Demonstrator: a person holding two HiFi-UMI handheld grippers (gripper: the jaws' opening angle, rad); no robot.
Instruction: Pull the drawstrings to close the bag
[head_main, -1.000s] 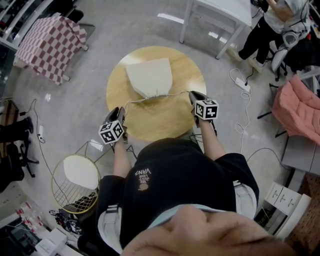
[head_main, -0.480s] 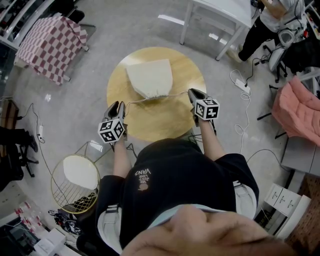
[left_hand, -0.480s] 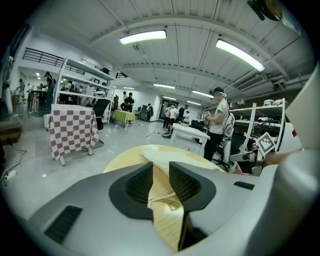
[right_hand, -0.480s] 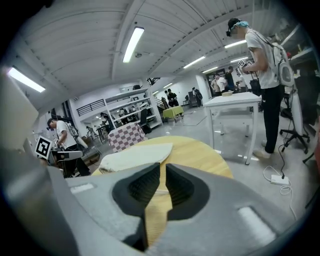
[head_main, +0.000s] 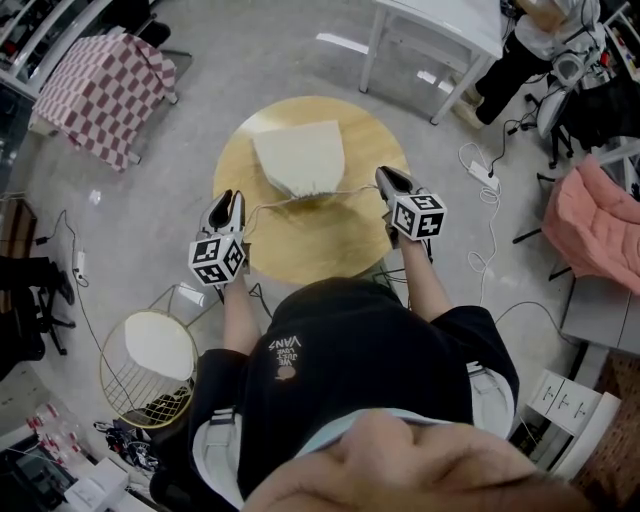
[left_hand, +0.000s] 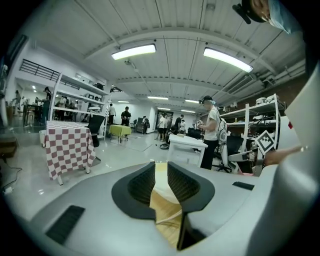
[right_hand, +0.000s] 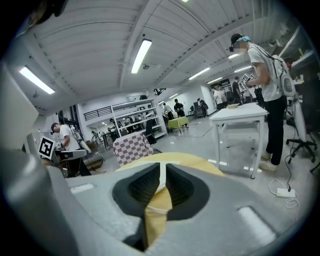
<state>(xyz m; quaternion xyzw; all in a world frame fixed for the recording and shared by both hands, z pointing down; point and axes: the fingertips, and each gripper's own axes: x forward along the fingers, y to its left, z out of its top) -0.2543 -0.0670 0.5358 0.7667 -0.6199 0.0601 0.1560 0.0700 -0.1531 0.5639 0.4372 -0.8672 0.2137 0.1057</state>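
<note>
Since the head view looks almost straight down, you get the whole layout at once. The cream cloth bag (head_main: 298, 152) lies flat on the far half of the round wooden worktop (head_main: 330, 245). It narrows to a puckered mouth on the side nearest the person.

The drawstring (head_main: 345, 189) comes out of that mouth as a thin pale line. It runs out both ways, just above the wood, to the two sets of tongs.

The left tongs (head_main: 230, 200) sit at the left rim of the worktop, and the right tongs (head_main: 385, 177) are over its right part. They're well apart, with the bag's mouth roughly between them.

In the right gripper view the right tongs (right_hand: 163, 168) are nearly together. The cord (right_hand: 156, 210) crosses the slot low down where the pads meet, so they're clamped on it.

The left tongs (left_hand: 161, 168) look much the same, drawn in to a thin slot with yellow wood and a sliver of the bag showing through. I can't pick out the cord in that view, but from the head camera it ends right at their tips, so I read them as pinched on it too.

Around the worktop:
- a table with a red-and-white checked cloth (head_main: 100, 85), upper left
- a wire basket (head_main: 148, 368) on the floor by the person's left leg
- a white table (head_main: 440, 25), upper right
- something pink (head_main: 595, 215) at the right edge
</note>
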